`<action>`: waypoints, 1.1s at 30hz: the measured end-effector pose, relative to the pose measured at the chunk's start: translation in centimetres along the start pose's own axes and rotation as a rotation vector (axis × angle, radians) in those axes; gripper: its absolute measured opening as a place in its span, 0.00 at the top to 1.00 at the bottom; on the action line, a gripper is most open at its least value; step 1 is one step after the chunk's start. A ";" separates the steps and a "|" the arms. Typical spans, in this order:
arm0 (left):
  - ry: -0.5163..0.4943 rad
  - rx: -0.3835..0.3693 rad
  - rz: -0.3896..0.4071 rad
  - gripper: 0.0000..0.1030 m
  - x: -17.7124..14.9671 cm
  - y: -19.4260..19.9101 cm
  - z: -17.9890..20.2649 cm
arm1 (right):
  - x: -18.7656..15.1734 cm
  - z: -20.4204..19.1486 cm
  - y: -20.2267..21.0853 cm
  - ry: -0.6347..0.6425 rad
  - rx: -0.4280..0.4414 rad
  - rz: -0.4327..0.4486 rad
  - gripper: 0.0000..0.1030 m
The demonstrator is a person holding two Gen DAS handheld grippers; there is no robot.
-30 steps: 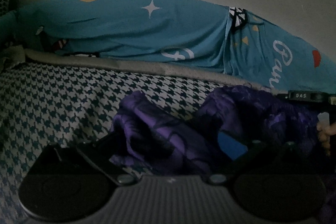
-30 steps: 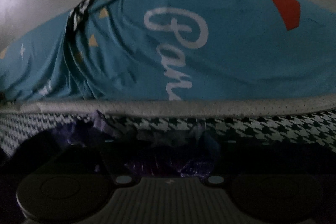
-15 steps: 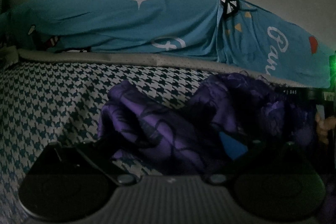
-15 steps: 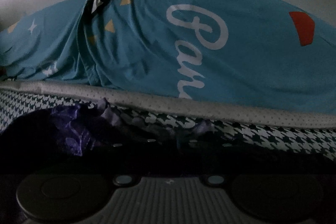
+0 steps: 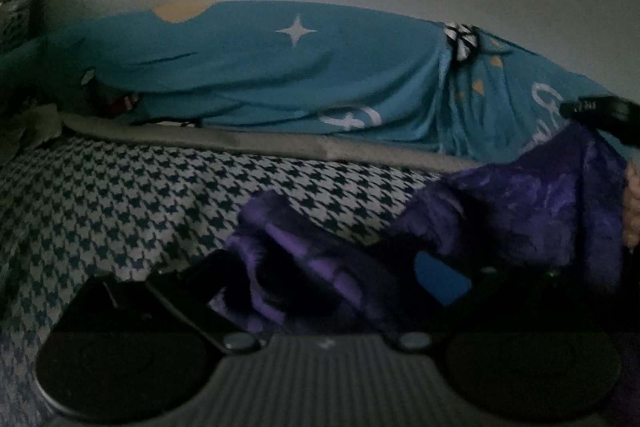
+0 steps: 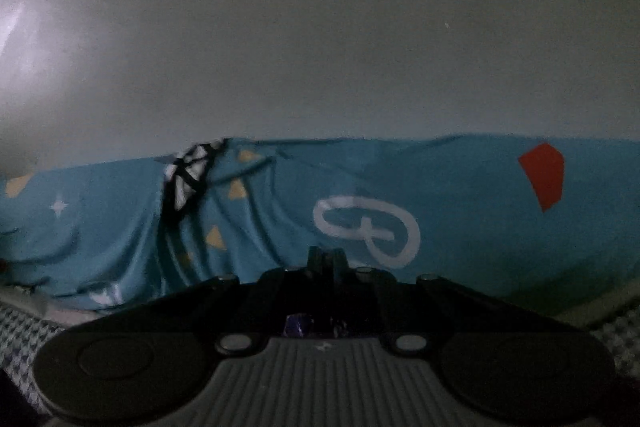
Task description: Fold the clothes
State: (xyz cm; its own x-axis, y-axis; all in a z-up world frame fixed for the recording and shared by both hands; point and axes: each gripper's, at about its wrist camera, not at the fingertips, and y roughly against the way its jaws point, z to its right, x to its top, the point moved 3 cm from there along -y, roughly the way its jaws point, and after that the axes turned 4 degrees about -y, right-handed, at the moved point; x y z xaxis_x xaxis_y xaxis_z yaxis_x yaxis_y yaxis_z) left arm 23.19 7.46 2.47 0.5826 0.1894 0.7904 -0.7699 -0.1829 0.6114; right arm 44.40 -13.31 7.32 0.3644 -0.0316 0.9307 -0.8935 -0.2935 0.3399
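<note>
Houndstooth-patterned bed cover [image 5: 132,203] in dark teal and white stretches off to the left of the left gripper [image 5: 316,287], whose jaws stand apart with cloth lying between them — whether the pads press on it I cannot tell. That cloth is the crumpled purple velvety garment [image 5: 520,203], heaped just ahead and rising to the right. Beyond it lies a teal printed sheet [image 5: 280,75] with white stars, draped over a long mound. Far right, the garment's raised edge runs up to the right gripper [image 6: 326,259], its jaws pinched together on a dark purple fold — seen just behind its fingers.
</note>
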 end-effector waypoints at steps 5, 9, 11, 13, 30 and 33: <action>0.068 0.013 0.000 0.00 0.8 0.3 -2.1 | -0.4 -0.7 -0.2 0.002 -0.003 -0.041 0.87; 0.099 0.047 0.005 0.00 1.5 0.6 -3.7 | -0.2 -2.3 1.0 0.027 0.062 -0.044 0.84; 0.125 0.060 0.000 0.00 1.7 0.8 -4.6 | -0.2 -3.9 1.8 0.038 0.165 -0.075 0.84; 0.152 0.071 -0.008 0.00 1.9 1.0 -5.5 | -0.6 -5.9 2.4 0.047 0.278 -0.123 0.84; 0.210 0.131 -0.008 0.00 1.8 3.4 -10.1 | -7.4 -18.8 5.4 0.173 0.720 -0.415 0.58; 0.212 0.138 -0.018 0.00 1.6 3.4 -10.6 | -8.3 -19.9 5.0 0.189 0.727 -0.445 0.55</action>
State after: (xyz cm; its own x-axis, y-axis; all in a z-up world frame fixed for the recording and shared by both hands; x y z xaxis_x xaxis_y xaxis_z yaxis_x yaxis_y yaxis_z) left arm 18.71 17.40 5.38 0.5175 0.3890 0.7622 -0.7084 -0.3049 0.6366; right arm 31.72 4.50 4.02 0.5324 0.3714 0.7607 -0.2656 -0.7799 0.5667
